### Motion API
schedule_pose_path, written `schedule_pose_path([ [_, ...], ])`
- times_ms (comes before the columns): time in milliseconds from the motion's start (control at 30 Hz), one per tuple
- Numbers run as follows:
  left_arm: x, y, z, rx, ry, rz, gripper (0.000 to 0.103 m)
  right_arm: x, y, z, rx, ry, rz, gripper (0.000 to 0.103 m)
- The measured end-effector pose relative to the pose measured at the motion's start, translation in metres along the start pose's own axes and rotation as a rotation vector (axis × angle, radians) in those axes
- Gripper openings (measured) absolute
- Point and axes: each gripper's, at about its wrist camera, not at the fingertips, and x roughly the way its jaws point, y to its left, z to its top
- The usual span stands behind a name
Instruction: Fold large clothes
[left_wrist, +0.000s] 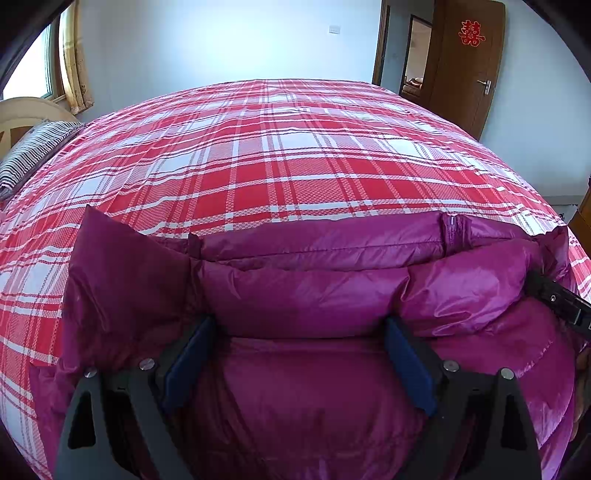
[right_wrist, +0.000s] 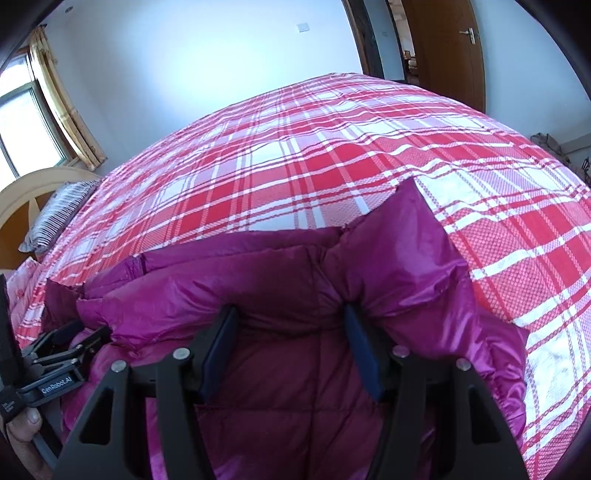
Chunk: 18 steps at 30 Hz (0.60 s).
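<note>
A bedroom in a home. A wide bed (left_wrist: 280, 155) under a red and white plaid cover fills the room, with a striped pillow (left_wrist: 33, 151) against a curved wooden headboard (right_wrist: 33, 188) at the left. Far left, a curtained window (right_wrist: 26, 114); far right, an open wooden door (left_wrist: 469, 62) bearing a red paper ornament (left_wrist: 471, 33).

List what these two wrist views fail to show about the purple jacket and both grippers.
- Purple jacket, left wrist view: its near part is cut off by the bottom edge and hidden by the left gripper.
- Right gripper, right wrist view: puffy fabric hides its fingertips, so any grip is unclear.
- Left wrist view: the frame edge cuts off most of the right gripper.
- Pillow: cut off at the left edge.
</note>
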Motion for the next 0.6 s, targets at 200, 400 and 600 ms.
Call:
schedule_pose_path([
  [200, 0.0, 0.0, -0.001, 0.003, 0.002, 0.003, 0.093, 0.005, 0.006, -0.001, -0.039, 0.012, -0.034, 0.069],
  [400, 0.001, 0.0, 0.0, 0.004, 0.002, 0.004, 0.093, 0.008, 0.012, -0.002, -0.077, 0.021, -0.067, 0.072],
  [600, 0.002, -0.001, -0.001, 0.013, 0.004, 0.014, 0.094, 0.002, 0.023, -0.001, -0.122, 0.031, -0.127, 0.072],
])
